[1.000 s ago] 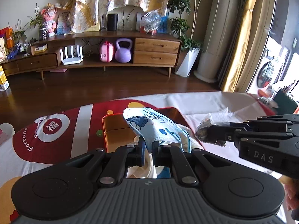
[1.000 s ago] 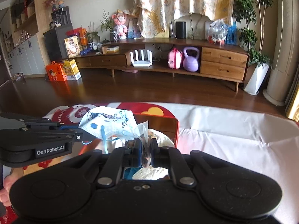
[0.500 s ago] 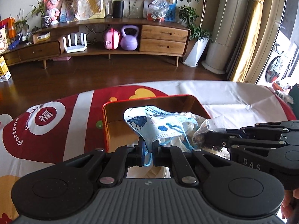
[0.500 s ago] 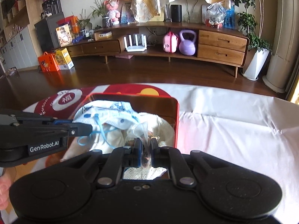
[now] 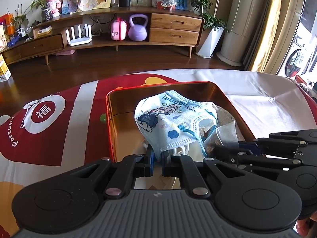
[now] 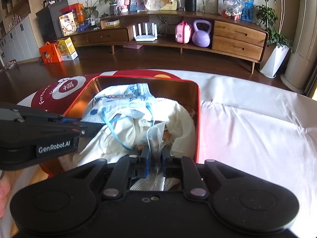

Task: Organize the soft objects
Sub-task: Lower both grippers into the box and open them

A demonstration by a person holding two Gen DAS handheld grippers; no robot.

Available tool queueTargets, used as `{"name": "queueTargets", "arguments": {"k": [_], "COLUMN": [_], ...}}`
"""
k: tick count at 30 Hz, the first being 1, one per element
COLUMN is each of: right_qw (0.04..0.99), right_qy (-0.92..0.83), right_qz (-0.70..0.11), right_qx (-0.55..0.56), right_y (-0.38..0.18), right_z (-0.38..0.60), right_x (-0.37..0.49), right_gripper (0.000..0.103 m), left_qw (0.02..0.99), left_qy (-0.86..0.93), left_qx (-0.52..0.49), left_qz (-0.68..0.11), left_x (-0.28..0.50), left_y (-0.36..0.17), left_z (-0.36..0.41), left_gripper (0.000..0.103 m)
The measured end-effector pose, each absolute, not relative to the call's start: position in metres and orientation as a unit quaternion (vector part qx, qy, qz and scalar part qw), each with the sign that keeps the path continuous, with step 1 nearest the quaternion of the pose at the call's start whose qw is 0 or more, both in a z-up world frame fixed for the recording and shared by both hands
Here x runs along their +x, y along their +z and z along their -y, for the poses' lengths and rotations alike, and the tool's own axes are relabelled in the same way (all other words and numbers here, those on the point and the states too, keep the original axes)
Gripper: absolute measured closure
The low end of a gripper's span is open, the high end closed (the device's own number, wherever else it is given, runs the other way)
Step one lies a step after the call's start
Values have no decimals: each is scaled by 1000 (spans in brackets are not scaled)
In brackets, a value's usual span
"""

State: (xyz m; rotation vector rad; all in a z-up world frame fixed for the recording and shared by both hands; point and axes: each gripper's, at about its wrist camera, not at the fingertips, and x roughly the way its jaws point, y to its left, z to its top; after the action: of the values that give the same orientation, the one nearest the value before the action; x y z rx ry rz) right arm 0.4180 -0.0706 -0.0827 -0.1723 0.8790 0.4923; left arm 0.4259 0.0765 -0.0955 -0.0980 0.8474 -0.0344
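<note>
A red tin (image 5: 110, 119) with a gold inside sits on the table, with white knitted cloth (image 6: 183, 117) lying in it. My left gripper (image 5: 157, 156) is shut on the lower edge of a blue cartoon-print face mask (image 5: 174, 119), which rests low inside the tin over the cloth. My right gripper (image 6: 155, 156) is at the tin's near right side and its jaws are opening. A clear plastic bag (image 6: 155, 136) with brown pieces stands loosely in the gap between its pads. In the right wrist view the left gripper (image 6: 95, 126) reaches in from the left with the mask (image 6: 126, 101).
The table wears a red and white printed cloth (image 5: 59, 130) on the left and a plain white cloth (image 6: 247, 129) on the right. Beyond the table are a dark wood floor and a long wooden sideboard (image 5: 174, 27).
Both grippers have come down into the tin, carrying the mask and the bag with them. The gap between the right pads has widened a little around the bag.
</note>
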Motion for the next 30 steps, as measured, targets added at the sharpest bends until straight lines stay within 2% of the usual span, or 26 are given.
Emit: {"name": "queueTargets", "arguments": {"k": [7, 12, 15, 17, 20, 23, 30], "right_qw": [874, 876, 878, 881, 883, 885, 891], "right_qy": [237, 237, 238, 238, 238, 242, 254], "right_qz": [-413, -411, -406, -402, -397, -391, -369], "right_qx": [-95, -88, -86, -83, -77, -73, -70], "right_y": [-73, -65, -60, -55, -48, -38, -8], "right_z": [72, 76, 79, 81, 85, 91, 100], "right_x": [412, 406, 402, 399, 394, 386, 360], "right_gripper": [79, 67, 61, 59, 55, 48, 39], "left_qw": [906, 904, 905, 906, 906, 908, 918], "left_qy": [-16, -16, -14, -18, -13, -10, -9], "left_qx": [-67, -67, -68, -74, -87, -91, -92], "left_qz": [-418, -423, -419, -417, -414, -408, -386], "left_x": [421, 415, 409, 405, 400, 391, 363], "left_y": [-89, -84, -81, -78, -74, -68, -44], "left_z": [-79, -77, -77, -77, -80, -83, -83], "left_gripper": [95, 92, 78, 60, 47, 47, 47]}}
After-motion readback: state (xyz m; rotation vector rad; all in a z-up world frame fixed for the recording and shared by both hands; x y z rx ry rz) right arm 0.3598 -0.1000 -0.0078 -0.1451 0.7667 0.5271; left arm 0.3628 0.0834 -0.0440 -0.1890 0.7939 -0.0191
